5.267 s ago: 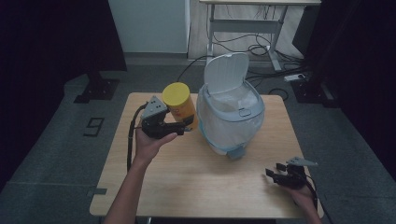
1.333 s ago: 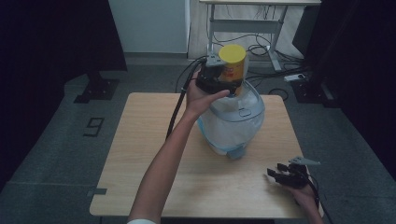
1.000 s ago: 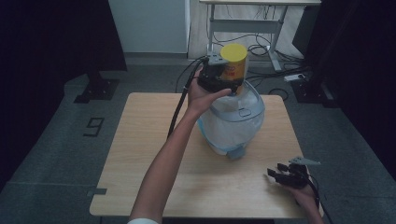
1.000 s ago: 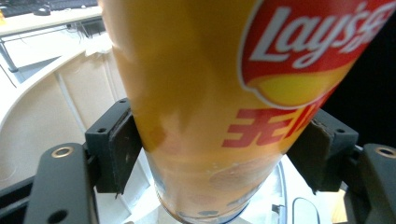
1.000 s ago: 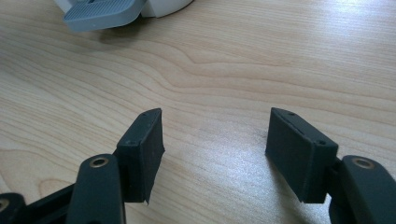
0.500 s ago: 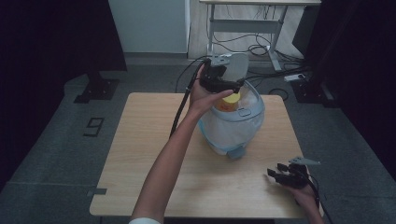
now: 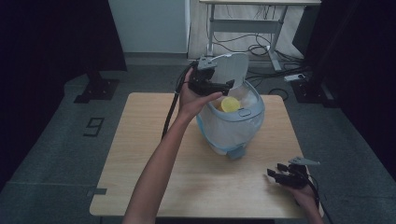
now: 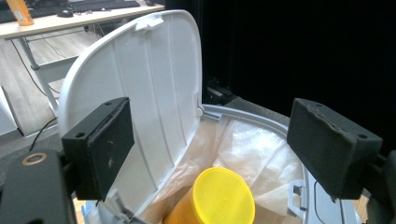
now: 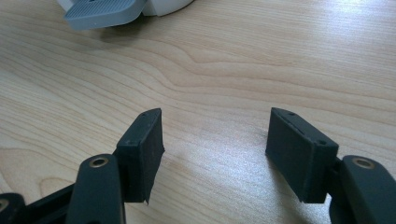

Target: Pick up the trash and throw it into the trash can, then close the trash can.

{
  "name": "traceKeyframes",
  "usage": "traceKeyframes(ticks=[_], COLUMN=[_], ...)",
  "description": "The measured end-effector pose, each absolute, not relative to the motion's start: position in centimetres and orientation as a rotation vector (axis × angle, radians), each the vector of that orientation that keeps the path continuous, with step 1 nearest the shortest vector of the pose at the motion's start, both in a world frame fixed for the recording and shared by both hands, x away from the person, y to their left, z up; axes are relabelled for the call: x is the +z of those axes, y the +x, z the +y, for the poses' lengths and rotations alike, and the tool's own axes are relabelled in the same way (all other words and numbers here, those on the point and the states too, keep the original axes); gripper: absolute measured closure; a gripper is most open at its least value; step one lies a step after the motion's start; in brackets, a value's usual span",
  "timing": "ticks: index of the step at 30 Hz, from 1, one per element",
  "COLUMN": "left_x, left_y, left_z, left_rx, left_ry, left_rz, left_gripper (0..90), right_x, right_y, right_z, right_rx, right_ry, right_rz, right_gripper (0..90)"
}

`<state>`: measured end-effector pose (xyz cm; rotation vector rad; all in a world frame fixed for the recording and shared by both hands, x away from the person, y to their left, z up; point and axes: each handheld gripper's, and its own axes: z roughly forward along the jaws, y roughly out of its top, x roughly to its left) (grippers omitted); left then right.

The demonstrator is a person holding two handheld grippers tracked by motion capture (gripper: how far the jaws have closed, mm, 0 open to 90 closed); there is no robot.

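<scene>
A pale blue pedal bin (image 7: 243,133) lined with a clear bag stands on the wooden table (image 7: 149,154), its white lid (image 7: 235,69) raised. An orange jar with a yellow lid (image 7: 230,104) lies inside the bag (image 8: 223,198). My left gripper (image 7: 226,87) hovers over the bin's mouth, just above the jar. Its jaws have just been opening and stand apart (image 8: 212,140) with nothing between the pads. My right gripper (image 7: 274,174) rests at the table's front right, open over bare wood (image 9: 215,149).
The bin's grey foot pedal (image 7: 236,153) points toward the table's front and lies ahead of the right gripper (image 9: 100,11). The left gripper's cable (image 7: 170,114) hangs over the table's back left. A desk frame and floor cables (image 7: 254,46) are behind the table.
The jar, held above the bin by the left gripper a second ago, has dropped into the bag. The left gripper's jaws opened and it shifted slightly. The right gripper stayed still.
</scene>
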<state>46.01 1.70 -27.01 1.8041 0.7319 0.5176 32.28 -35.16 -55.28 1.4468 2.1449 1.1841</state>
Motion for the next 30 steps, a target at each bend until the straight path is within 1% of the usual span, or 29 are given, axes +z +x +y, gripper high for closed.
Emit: traceKeyframes(ticks=[8,17,30], left_x=[-26.9,-27.5,-28.1], left_y=[45.9,46.4,48.6], left_z=[2.9,4.1,4.4], left_rx=[0.540,0.526,0.514], left_ry=[1.788,1.777,1.782], left_rz=[0.742,0.776,0.795], left_gripper=[15.1,15.5,17.3], right_x=[-55.3,-55.3,-55.3], right_y=[32.3,32.3,32.3], right_z=[-35.2,-35.2,-35.1], right_rx=[1.188,1.190,1.186], right_ry=[1.448,1.447,1.448], right_rz=[2.144,2.143,2.140], right_gripper=[35.6,35.6,35.5])
